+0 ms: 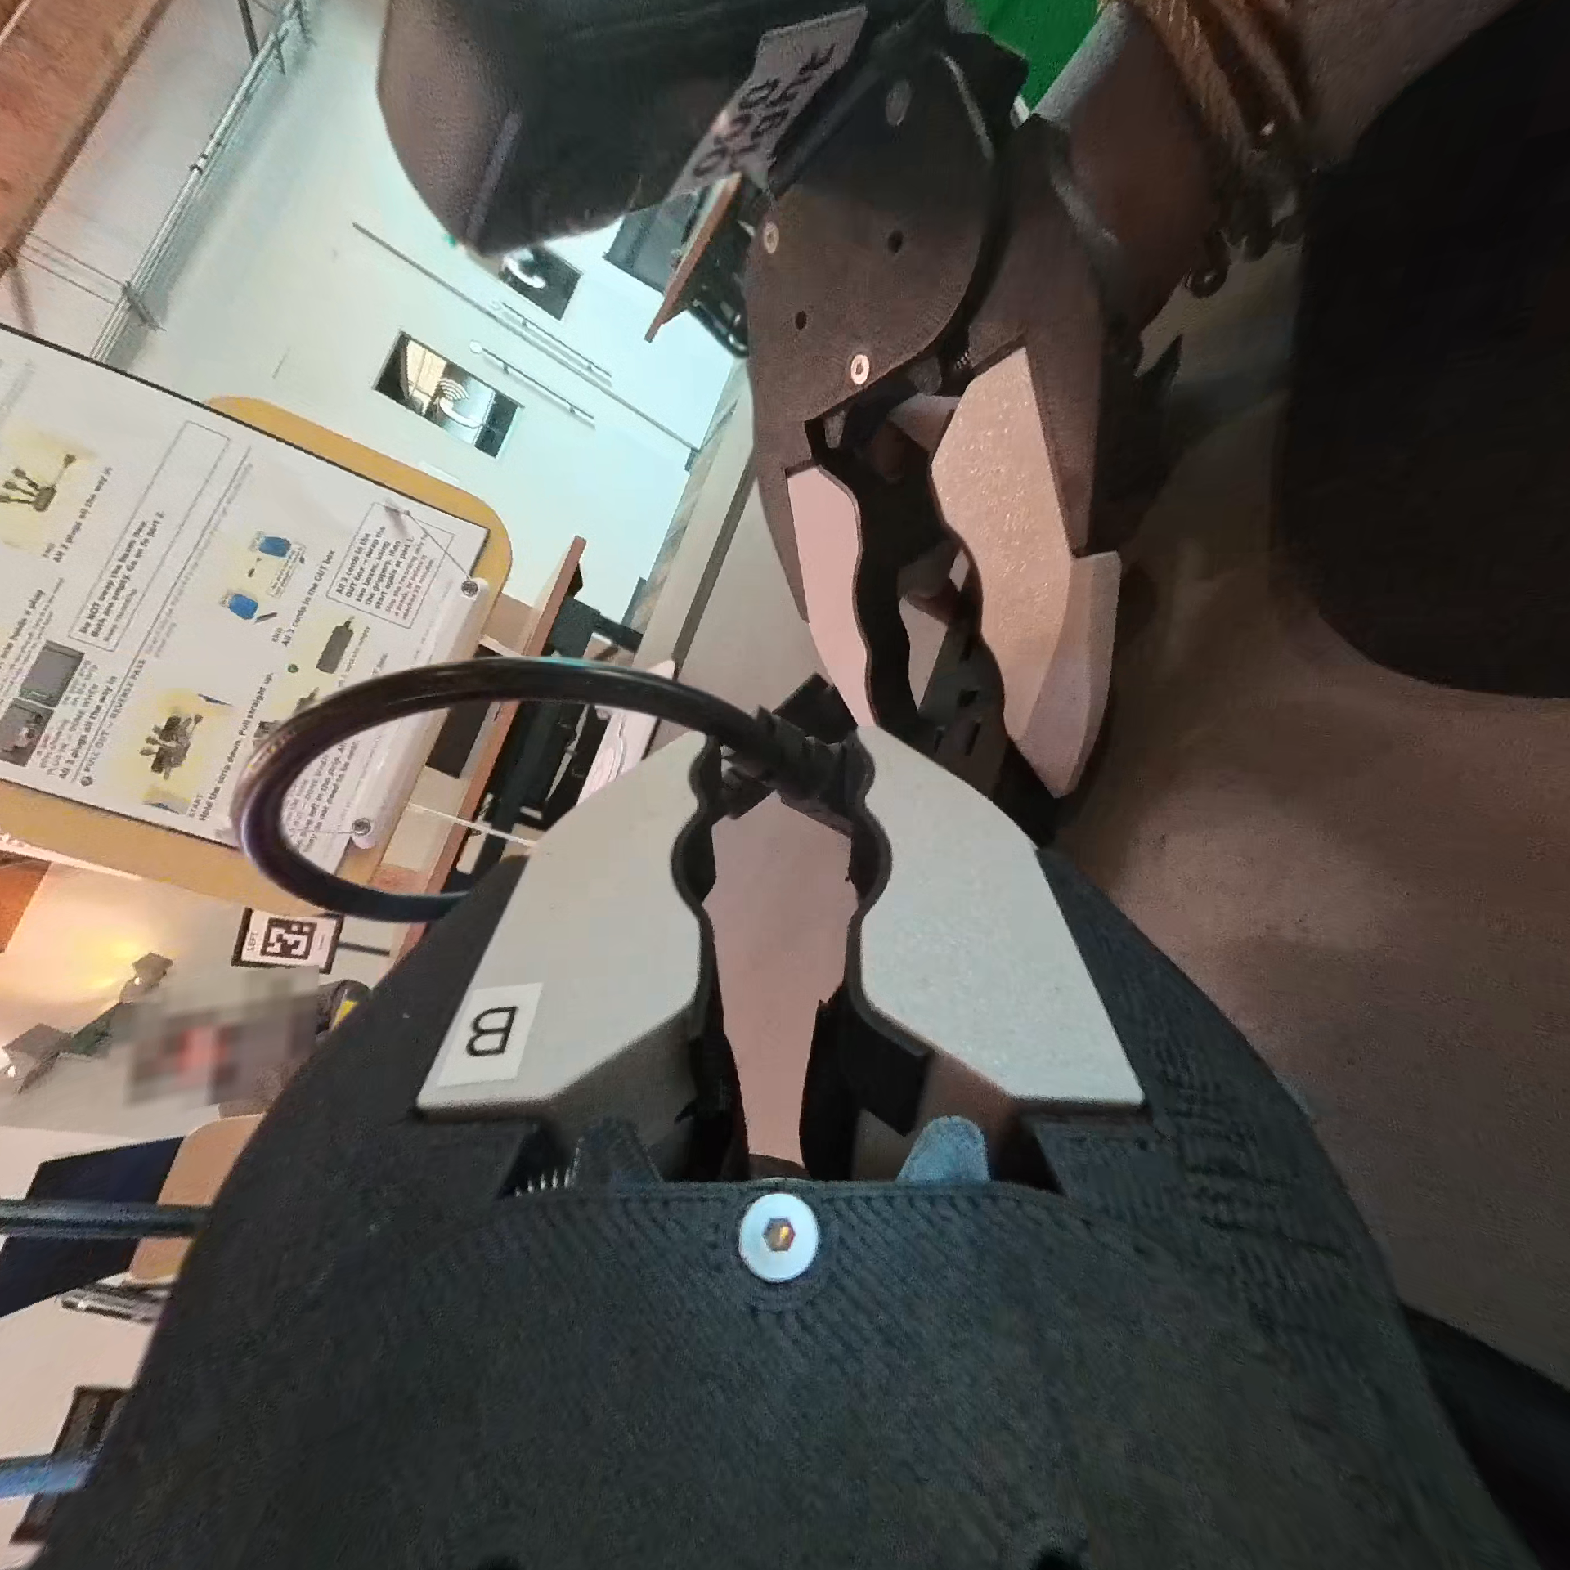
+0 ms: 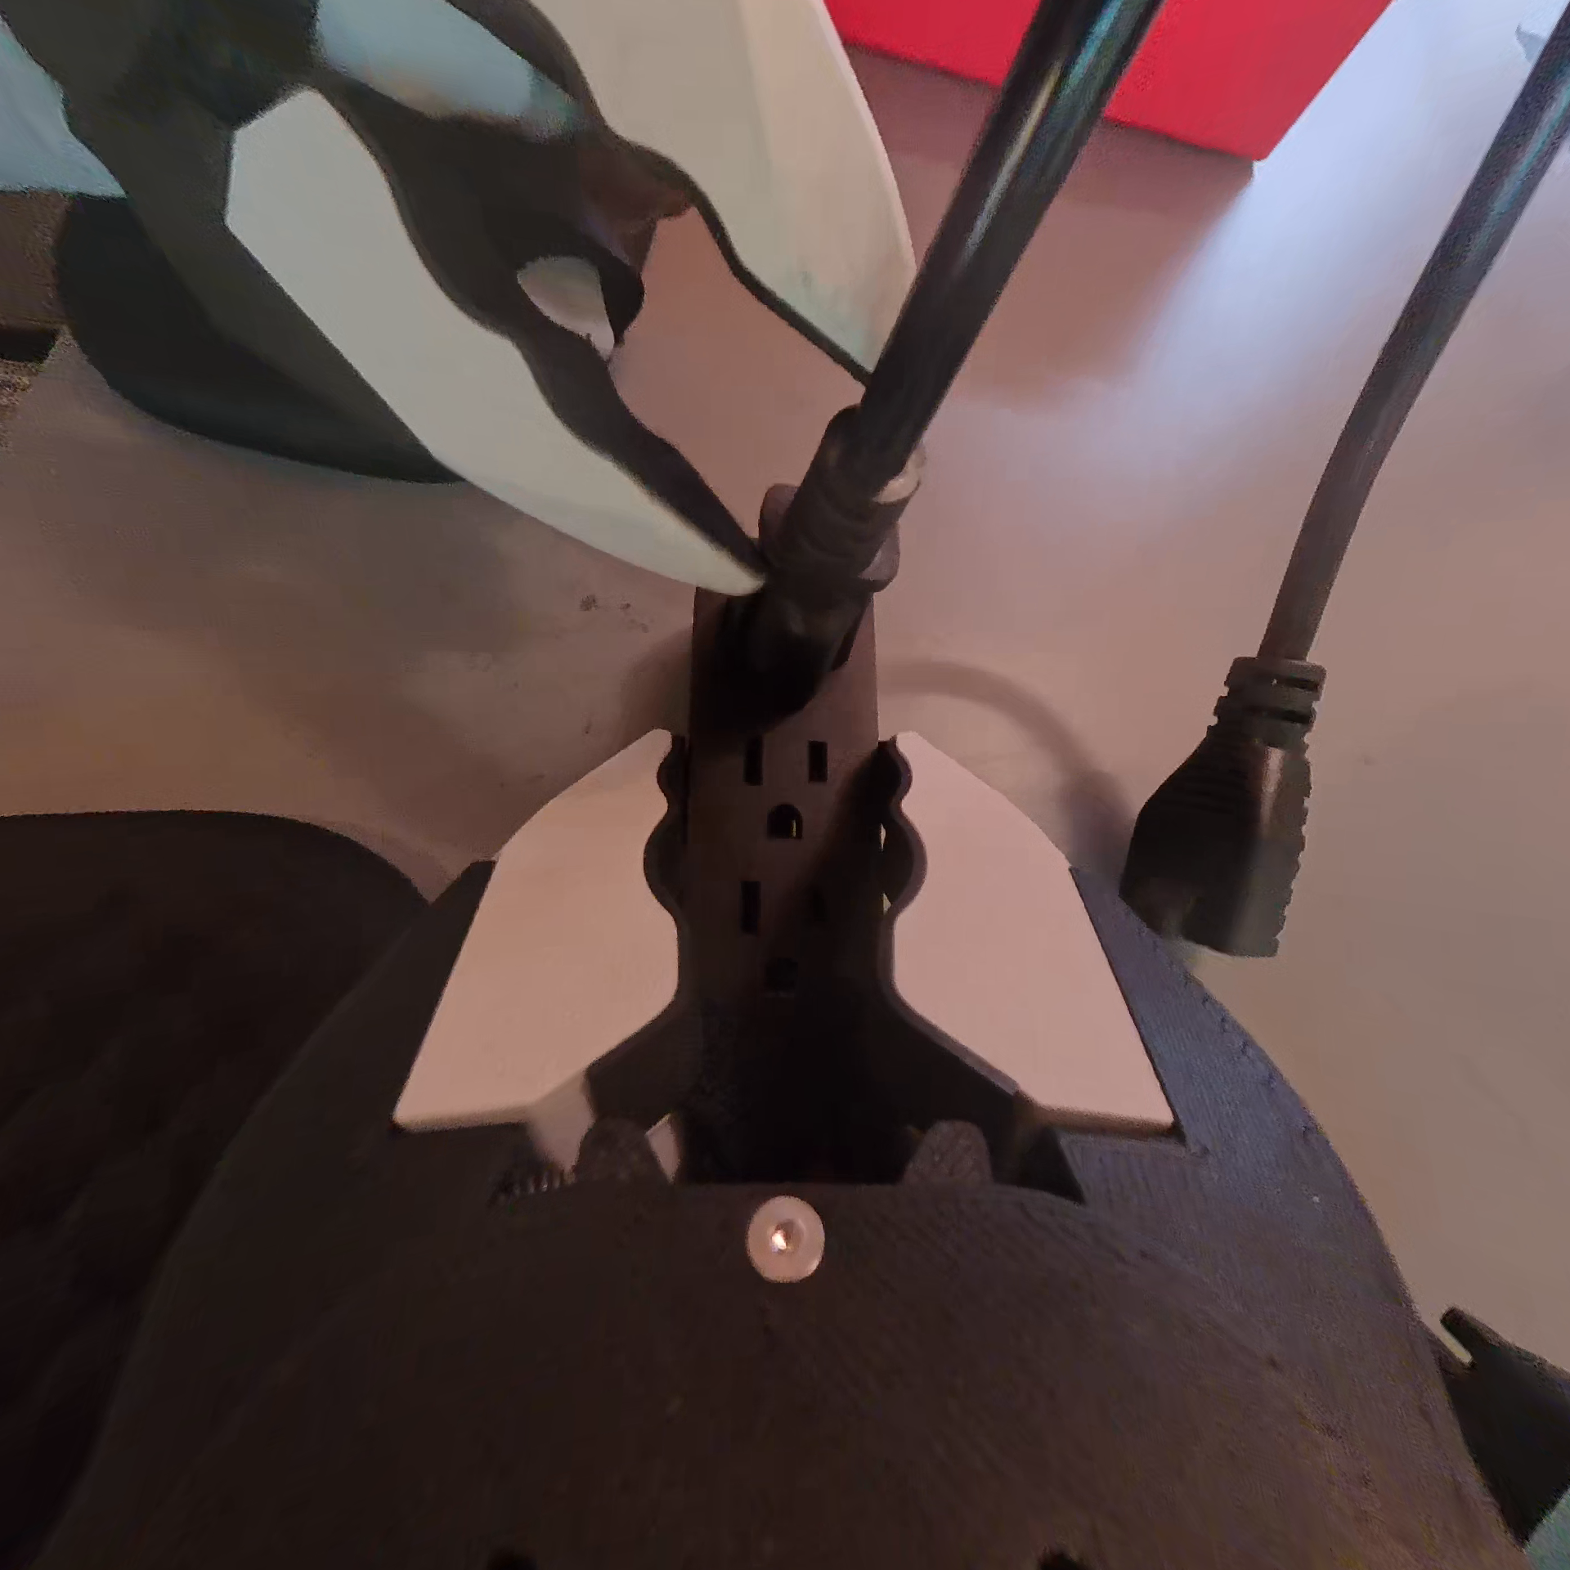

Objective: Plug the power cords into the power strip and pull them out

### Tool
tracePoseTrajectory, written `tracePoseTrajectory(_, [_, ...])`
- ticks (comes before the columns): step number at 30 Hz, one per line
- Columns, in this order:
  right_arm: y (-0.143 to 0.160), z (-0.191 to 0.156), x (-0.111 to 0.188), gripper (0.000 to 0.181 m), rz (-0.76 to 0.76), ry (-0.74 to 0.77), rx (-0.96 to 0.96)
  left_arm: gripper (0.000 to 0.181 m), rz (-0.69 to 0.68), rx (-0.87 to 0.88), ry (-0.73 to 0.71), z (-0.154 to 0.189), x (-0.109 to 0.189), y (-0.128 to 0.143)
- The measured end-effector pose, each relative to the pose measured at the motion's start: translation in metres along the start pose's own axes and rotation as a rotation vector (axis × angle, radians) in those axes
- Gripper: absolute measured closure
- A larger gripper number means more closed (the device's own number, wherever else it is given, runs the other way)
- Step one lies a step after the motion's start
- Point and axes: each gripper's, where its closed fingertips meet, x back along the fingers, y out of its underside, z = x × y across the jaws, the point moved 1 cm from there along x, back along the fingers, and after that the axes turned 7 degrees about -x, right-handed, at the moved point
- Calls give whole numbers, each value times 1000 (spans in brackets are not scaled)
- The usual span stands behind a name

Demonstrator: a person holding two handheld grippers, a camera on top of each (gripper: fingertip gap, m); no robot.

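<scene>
1. Two open sockets are seen on the black power strip point(image 2: 782, 858), which lies on the bench point(image 2: 297, 680) and is clamped between the white fingers of the right tool point(image 2: 782, 816).
2. At the strip's far end, a black plug point(image 2: 807, 612) is seated, its cord point(image 2: 977, 212) rising away from the strip.
3. The plug's strain relief is pinched by the left tool point(image 2: 748, 561), closed on it from the strip's left side.
4. To the right of the strip, a second plug point(image 2: 1215, 849) is seen lying loose on the bench.
5. Beyond the strip, a red box point(image 2: 1189, 76) is visible.
</scene>
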Motion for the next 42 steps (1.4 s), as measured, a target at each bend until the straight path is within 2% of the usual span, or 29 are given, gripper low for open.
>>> tracePoseTrajectory(1, [5, 2, 0, 135, -41, 15, -6, 173, 1, 11, -73, -10, 2, -1])
tracePoseTrajectory(2, [4, 1, 0, 136, -35, 10, 1, 181, 70, 67, -378, -57, 22, -5])
tracePoseTrajectory(3, [4, 0, 0, 136, -28, 3, 12, 181, 79, 213, -496, -84, 40, 9])
tracePoseTrajectory(4, [3, -4, 0, 136, -21, -12, 31, 181, 88, 397, -378, -80, 39, 23])
tracePoseTrajectory(5, [2, -6, -1, 137, -21, -18, 43, 181, 67, 425, -249, -62, 31, 29])
tracePoseTrajectory(6, [1, -6, -2, 136, -21, -13, 40, 181, 63, 307, -205, -49, 27, 24])
tracePoseTrajectory(7, [1, -5, -2, 137, -21, -11, 22, 179, 86, 202, -227, -45, 25, 12])
tracePoseTrajectory(8, [1, -4, -2, 137, -22, -7, 11, 175, 117, 169, -216, -40, 22, 3])
tracePoseTrajectory(10, [1, -3, -2, 137, -14, 14, 8, 155, 149, 236, -147, -33, 15, -3])
tracePoseTrajectory(13, [-1, -3, 1, 136, 21, 30, 12, 132, 165, 395, -114, -39, 18, 8])
tracePoseTrajectory(16, [-16, 0, 14, 124, 169, 20, -37, 132, 204, 470, -135, -47, 26, 13])
tracePoseTrajectory(19, [-22, 1, 27, 128, 258, -34, -105, 132, 218, 575, -8, -35, 20, 13])
tracePoseTrajectory(21, [-18, 0, 26, 128, 231, -30, -82, 132, 217, 604, 91, -23, 14, 11])
tracePoseTrajectory(25, [-18, -6, 16, 126, 166, -18, -33, 132, 233, 562, 179, -8, 9, 6])
tracePoseTrajectory(29, [-14, -5, 6, 127, 98, 1, -29, 133, 190, 513, 285, 13, -1, 4])
tracePoseTrajectory(30, [-11, -6, 3, 128, 72, -4, -29, 139, 159, 508, 311, 17, -5, 6])
tracePoseTrajectory(34, [-10, -6, 2, 142, 58, 6, -17, 155, 104, 581, 356, 18, -12, 10])
tracePoseTrajectory(37, [-9, -5, 2, 142, 53, 16, -20, 155, 90, 625, 377, 19, -12, 10])
tracePoseTrajectory(42, [-10, 1, 0, 142, 51, 85, -7, 156, 14, 617, 301, 14, -16, 14])
